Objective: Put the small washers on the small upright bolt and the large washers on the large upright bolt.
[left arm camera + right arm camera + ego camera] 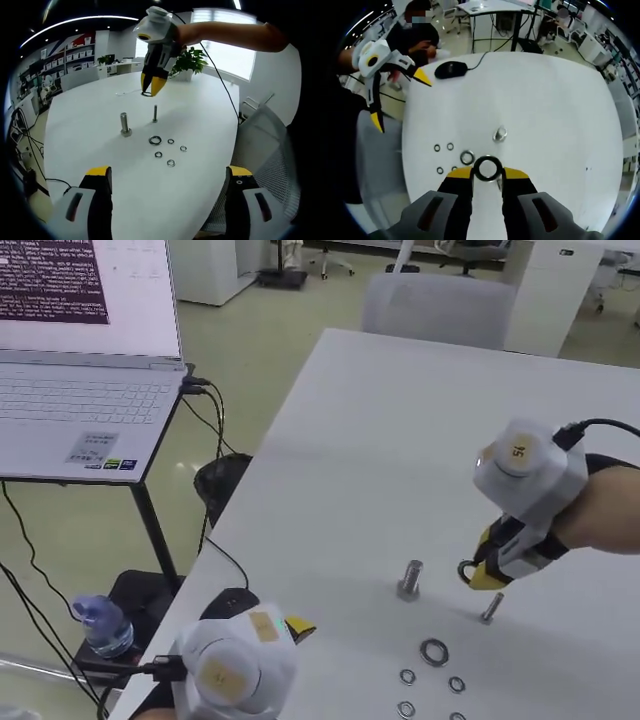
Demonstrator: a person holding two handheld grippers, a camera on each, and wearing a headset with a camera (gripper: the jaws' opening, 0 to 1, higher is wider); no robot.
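White table (400,440); right gripper view shows tongs (487,173) gripping large washer (486,158).

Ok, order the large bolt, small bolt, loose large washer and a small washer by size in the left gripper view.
1. large bolt
2. small bolt and large washer: too alike to rank, taller versus wider
3. small washer

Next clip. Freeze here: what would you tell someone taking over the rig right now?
Right gripper: shut on a large washer, raised over the table near the small bolt.
Left gripper: open, empty, low at the table edge.
On the table: large bolt, second large washer, four small washers lying loose.
Done: no washer seen on either bolt.
To do: held washer onto large bolt, then the rest.
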